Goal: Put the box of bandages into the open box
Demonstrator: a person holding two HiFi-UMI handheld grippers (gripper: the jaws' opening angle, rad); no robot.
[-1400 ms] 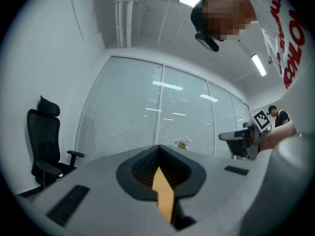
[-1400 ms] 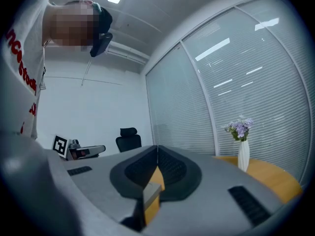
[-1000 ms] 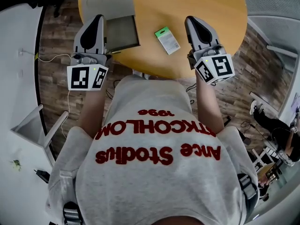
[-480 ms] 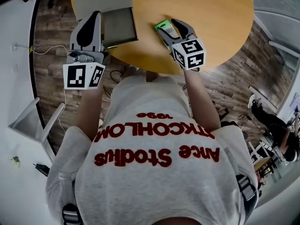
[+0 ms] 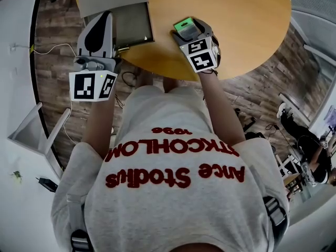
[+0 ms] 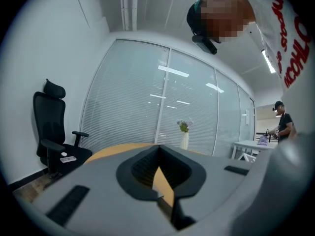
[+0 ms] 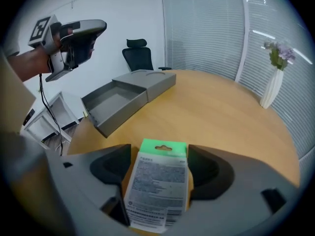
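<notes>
Head view, from the left: the left tool hangs empty with its jaws together, just beside the grey open box at the edge of the round wooden surface. Further right, the box of bandages lies on the surface between the opening jaws of the right tool.

Setting: office. Full-height glass partitions with slatted blinds line the curved wall. Black high-back swivel chair with armrests stands by a white wall. Round wooden meeting table, with a white vase of flowers by its far edge. Wood-plank floor. White desk farther off, a person near it.
</notes>
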